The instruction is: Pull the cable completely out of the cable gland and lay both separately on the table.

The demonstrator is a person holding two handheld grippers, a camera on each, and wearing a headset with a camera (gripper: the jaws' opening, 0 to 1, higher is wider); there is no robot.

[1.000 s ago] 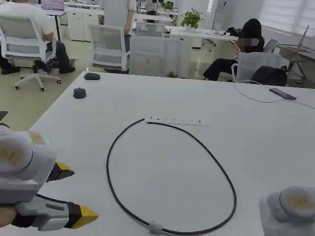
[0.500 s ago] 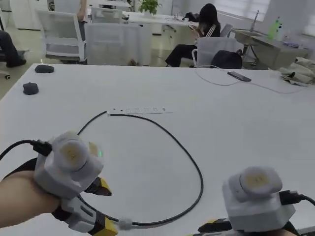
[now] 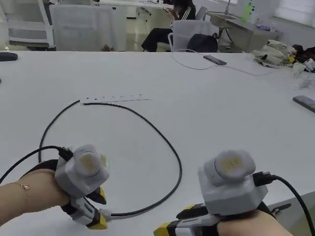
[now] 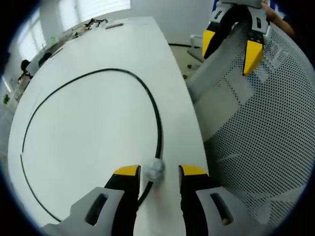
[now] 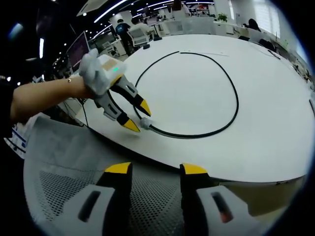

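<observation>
The left gripper [image 4: 160,171] has its jaws apart, one on each side of the grey cable gland [image 5: 146,123], not closed on it. The gland lies by the table's [image 3: 221,108] near edge, on the black cable [image 3: 162,137] that loops across the top. The right gripper [image 5: 156,169] is spread wide and empty, off the near edge above a mesh chair [image 5: 64,196].

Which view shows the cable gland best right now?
Left gripper view: the cable gland sits large and unblocked on the cable between open jaws. Right gripper view shows it small, at the left gripper's jaws. In the head view it is a pale speck.
</observation>
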